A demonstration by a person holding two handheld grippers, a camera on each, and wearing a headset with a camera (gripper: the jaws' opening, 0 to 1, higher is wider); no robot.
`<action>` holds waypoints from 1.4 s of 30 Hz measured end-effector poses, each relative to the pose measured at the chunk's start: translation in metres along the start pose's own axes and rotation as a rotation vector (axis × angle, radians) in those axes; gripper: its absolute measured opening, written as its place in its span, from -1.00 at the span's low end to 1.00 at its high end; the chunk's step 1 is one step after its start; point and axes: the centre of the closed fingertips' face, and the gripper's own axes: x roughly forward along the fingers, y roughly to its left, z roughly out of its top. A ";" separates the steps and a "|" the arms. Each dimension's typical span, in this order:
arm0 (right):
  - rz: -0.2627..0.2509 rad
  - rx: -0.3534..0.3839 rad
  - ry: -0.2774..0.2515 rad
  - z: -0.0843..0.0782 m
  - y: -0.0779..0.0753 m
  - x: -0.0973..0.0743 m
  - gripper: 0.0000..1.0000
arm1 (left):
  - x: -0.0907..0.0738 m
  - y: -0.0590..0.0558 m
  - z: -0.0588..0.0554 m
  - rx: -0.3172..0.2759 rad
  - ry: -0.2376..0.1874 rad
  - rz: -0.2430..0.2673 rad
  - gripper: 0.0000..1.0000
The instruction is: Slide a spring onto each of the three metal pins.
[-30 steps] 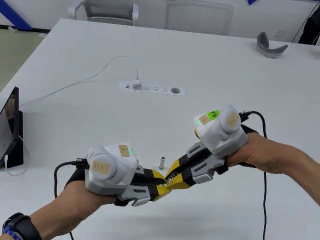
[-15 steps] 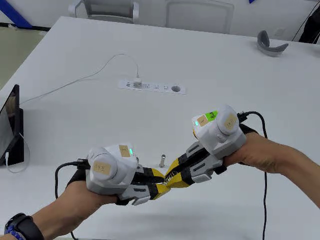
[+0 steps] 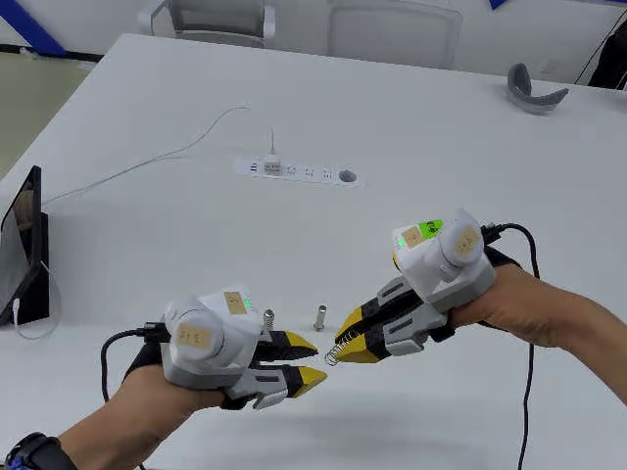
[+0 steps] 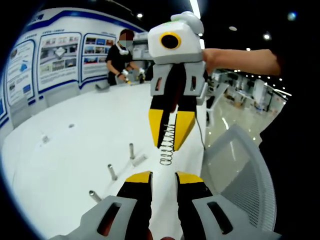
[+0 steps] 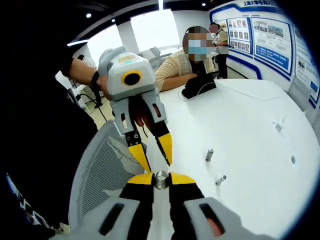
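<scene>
My right gripper [image 3: 347, 343] is shut on a small steel spring [image 3: 333, 351], which sticks out of its yellow tips toward my left gripper [image 3: 308, 359]. The left gripper stands open a short way from the spring's free end, with nothing between its jaws. In the left gripper view the spring [image 4: 167, 145] hangs from the right gripper [image 4: 170, 139] just beyond my own open tips [image 4: 163, 179]. The right gripper view has the spring [image 5: 161, 179] end-on in its tips. Two upright metal pins [image 3: 268, 317] [image 3: 319, 316] stand on the white table just behind the grippers. Three pins [image 4: 131, 150] [image 4: 113, 171] [image 4: 94, 195] appear in the left gripper view.
A white power strip [image 3: 299, 170] with a plugged cable lies mid-table. A dark screen [image 3: 22, 250] stands at the left edge and a grey curved object [image 3: 534, 90] at the far right. Chairs [image 3: 206, 20] line the far side. A small item [image 4: 140, 160] lies by the pins.
The two grippers' tips were together at the spring. Now the left gripper has drawn back to the left and stands open, while the right keeps the spring.
</scene>
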 end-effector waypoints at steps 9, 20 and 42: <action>-0.039 0.027 0.027 -0.014 -0.010 -0.003 -0.75 | -0.005 0.012 -0.013 -0.041 0.005 0.060 -0.52; -0.113 0.074 0.061 -0.028 -0.034 -0.007 -0.75 | -0.014 0.029 -0.024 -0.080 0.011 0.122 -0.38; -0.205 0.138 0.137 -0.050 -0.088 -0.004 -0.75 | -0.031 0.062 -0.049 -0.171 0.024 0.236 -0.04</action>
